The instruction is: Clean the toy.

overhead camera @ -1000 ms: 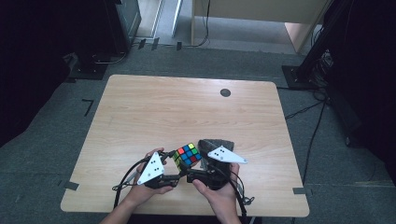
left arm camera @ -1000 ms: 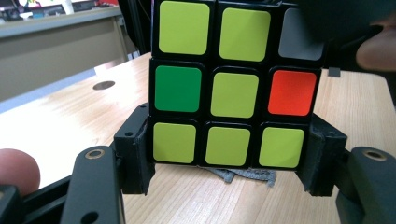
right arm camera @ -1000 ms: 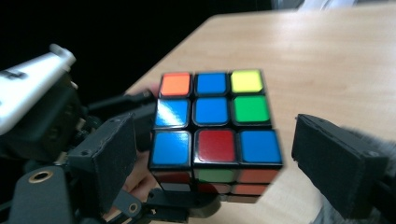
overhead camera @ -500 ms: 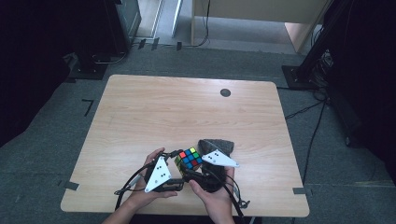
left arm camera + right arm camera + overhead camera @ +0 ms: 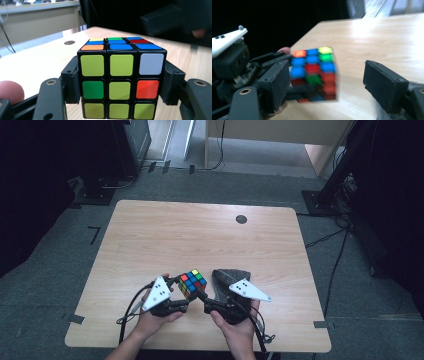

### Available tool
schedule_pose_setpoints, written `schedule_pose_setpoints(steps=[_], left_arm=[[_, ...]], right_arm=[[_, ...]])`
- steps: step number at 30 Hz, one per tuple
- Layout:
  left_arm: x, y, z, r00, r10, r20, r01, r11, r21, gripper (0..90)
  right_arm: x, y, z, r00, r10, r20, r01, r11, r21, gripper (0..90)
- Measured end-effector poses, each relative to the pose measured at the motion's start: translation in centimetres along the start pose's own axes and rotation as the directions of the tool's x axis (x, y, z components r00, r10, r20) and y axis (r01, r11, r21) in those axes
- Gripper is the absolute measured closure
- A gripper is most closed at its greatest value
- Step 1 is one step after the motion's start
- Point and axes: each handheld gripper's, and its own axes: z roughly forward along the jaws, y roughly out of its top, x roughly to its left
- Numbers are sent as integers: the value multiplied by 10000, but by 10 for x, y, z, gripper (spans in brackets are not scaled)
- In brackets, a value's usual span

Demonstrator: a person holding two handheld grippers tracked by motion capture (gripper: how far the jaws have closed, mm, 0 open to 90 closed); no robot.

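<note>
Near the tabletop (image 5: 150, 235) front edge, the cube (image 5: 120, 82) is being clamped by the left hand-held gripper (image 5: 120, 92), now lifted slightly; the right hand-held gripper (image 5: 324, 82), just reopening, is being held loose around it for turning.

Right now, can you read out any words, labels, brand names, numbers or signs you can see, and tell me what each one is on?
None: no readable text shows in any view.
Puzzle cube: plain colour stickers, no logo or lettering on the faces that show.
Grey plate on the left gripper: dark dots, no writing.
Grey plate on the right gripper: dark dots, no writing.
Table: bare wood with a dark round cap, unmarked.
</note>
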Motion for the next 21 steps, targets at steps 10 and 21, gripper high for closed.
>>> schedule_pose_setpoints(steps=[10,21], left_arm=[[15,13,-12,9782,-1955,705,2019,9744,-988,342],[-3,11,0,9656,-2241,1316,2346,9696,-700,342]], right_arm=[[13,-31,23,9950,-996,81,994,9949,174,201],[24,-37,27,9882,-1490,356,1495,9887,-141,219]])
